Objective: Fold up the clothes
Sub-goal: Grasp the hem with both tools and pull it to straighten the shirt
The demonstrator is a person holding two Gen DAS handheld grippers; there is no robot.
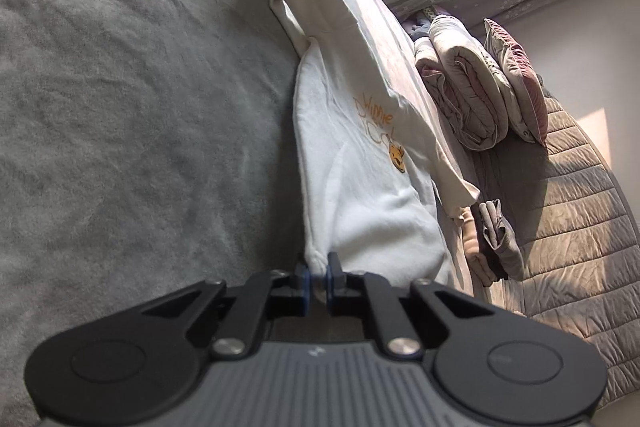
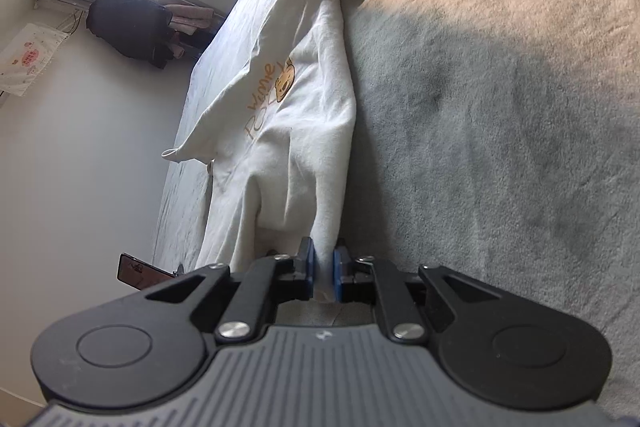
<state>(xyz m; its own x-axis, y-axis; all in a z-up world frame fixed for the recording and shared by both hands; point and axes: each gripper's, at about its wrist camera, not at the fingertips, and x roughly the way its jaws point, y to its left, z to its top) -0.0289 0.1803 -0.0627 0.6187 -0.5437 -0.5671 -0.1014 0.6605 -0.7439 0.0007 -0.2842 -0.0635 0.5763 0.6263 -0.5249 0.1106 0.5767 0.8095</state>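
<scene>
I had my left tool (image 1: 318, 277) and right tool (image 2: 323, 273) each clenched on the white sweatshirt's (image 1: 360, 155) edge at six o'clock, lifting it taut above the bed (image 1: 140, 87) to fold

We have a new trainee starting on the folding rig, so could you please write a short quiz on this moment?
1. True or false: both grippers are shut on cloth of the white sweatshirt.
2. What lies beside the rolled quilt at the far end of the bed? A) a pillow B) a laptop C) a shoe
3. Fill in: the sweatshirt's print is lettered in ____.

Key
1. True: the left gripper and the right gripper each pinch an edge of it.
2. A, the pillow.
3. Orange, seen on the print.
</scene>
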